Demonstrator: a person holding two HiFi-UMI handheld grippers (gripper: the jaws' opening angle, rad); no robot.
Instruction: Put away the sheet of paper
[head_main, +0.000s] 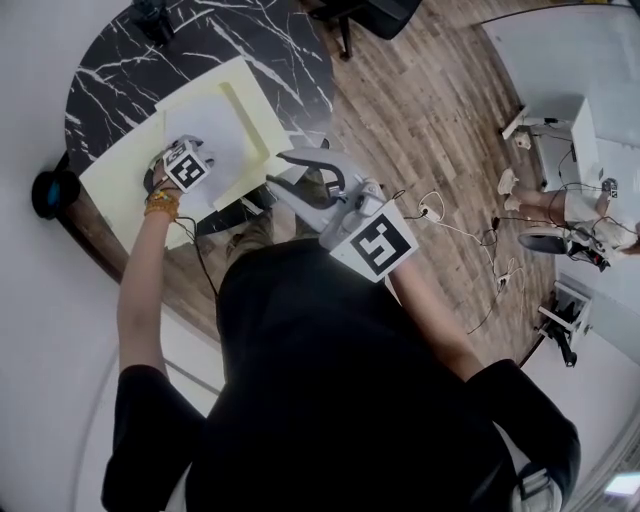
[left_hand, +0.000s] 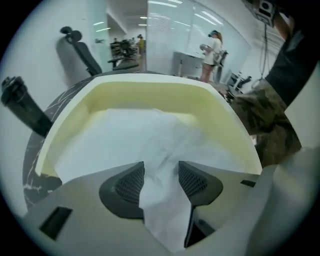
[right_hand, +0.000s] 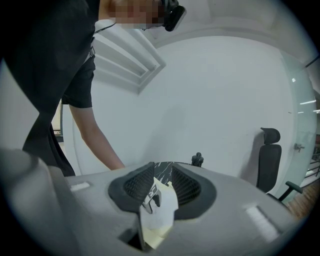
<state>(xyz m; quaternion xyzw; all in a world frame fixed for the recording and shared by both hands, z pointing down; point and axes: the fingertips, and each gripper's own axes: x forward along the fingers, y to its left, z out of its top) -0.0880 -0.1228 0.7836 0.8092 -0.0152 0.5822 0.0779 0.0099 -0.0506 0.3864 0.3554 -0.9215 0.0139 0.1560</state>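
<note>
The white sheet of paper (head_main: 215, 130) lies creased in a pale yellow tray (head_main: 120, 172) on the black marble table (head_main: 200, 50). My left gripper (head_main: 200, 152) is over the tray. In the left gripper view its jaws (left_hand: 161, 175) stand apart, and a corner of the sheet of paper (left_hand: 150, 140) runs between them back toward the camera. The tray wall (left_hand: 150, 92) curves round behind. My right gripper (head_main: 278, 170) hangs off the table's near edge, open and empty. Through its narrow gap (right_hand: 162, 182) I see the paper (right_hand: 165, 207) and the tray (right_hand: 155, 235).
A black office chair (head_main: 370, 15) stands beyond the table on the wood floor, where cables (head_main: 450, 215) lie to the right. A black upright object (left_hand: 22, 107) stands on the table left of the tray. A person (left_hand: 214, 50) stands far off.
</note>
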